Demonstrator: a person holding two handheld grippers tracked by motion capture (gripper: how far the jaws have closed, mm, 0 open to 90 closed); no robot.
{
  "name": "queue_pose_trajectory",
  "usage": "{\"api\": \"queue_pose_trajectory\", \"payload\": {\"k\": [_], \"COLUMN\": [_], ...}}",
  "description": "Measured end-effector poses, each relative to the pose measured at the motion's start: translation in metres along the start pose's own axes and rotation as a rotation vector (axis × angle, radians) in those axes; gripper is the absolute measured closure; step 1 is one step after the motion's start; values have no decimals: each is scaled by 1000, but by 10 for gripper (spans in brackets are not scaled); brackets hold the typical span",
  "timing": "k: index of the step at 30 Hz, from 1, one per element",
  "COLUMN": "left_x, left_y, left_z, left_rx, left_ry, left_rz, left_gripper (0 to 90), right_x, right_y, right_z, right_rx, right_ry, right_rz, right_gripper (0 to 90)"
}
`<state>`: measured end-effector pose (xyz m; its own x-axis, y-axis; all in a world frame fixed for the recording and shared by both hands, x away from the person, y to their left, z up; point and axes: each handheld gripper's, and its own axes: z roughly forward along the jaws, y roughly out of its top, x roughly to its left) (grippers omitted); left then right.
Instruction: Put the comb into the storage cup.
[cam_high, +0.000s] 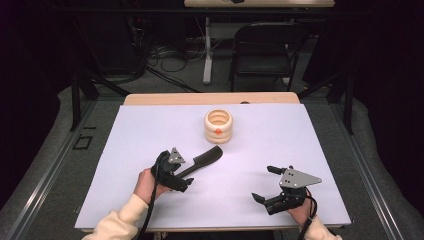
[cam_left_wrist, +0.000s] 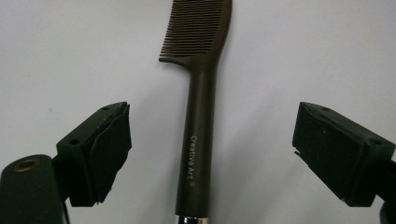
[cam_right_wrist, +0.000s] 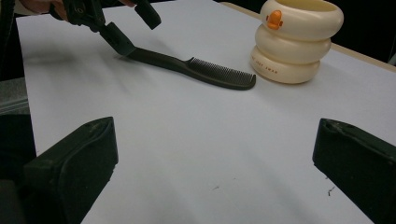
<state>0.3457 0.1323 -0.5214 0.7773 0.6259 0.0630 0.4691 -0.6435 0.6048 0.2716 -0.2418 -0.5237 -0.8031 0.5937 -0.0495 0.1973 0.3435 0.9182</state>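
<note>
a dark comb (cam_high: 207, 157) lies flat on the white table (cam_high: 125, 150), a little left of the middle. its handle points back at the person and its teeth end points at a cream cup (cam_high: 218, 126) that looks like three fat rings stacked up. the cup has a small orange mark on its side, and it stands near the far edge of the table, close to the comb's tip but not touching it. the left gripper (cam_high: 186, 181) is at the handle end of the comb. its jaws are spread wide, and in the left gripper view the comb handle (cam_left_wrist: 198, 140) runs straight up the gap between the two black pads (cam_left_wrist: 109, 149), with white table showing on both sides. the pads do not press on it. small white letters run along the handle. the person's left hand (cam_high: 146, 184) holds this gripper low over the table, and a cream sleeve (cam_high: 117, 225) comes in from the bottom edge. the right gripper (cam_high: 265, 184) is well apart from the comb, over the near right part of the table. its jaws are spread wide too, with just bare white table between them. from the right gripper view the comb (cam_right_wrist: 196, 70) lies across the table with its teeth side away, and the cup (cam_right_wrist: 294, 39) stands just past its tip.
</note>
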Motion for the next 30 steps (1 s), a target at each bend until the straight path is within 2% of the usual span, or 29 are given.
{"api": "queue_pose_trajectory", "payload": {"k": [11,18,30], "left_x": [8,12,15], "left_y": [8,13,26], "left_z": [10,14,23], "left_rx": [58,71,99], "left_ry": [13,27,28], "left_rz": [-5,-12,-7], "left_gripper": [4,0,0], "right_x": [0,0,0], "right_y": [0,0,0], "right_z": [1,2,2], "right_rx": [4,8,9], "right_ry": [5,7,9], "right_rz": [0,2,4], "right_gripper": [0,0,0]}}
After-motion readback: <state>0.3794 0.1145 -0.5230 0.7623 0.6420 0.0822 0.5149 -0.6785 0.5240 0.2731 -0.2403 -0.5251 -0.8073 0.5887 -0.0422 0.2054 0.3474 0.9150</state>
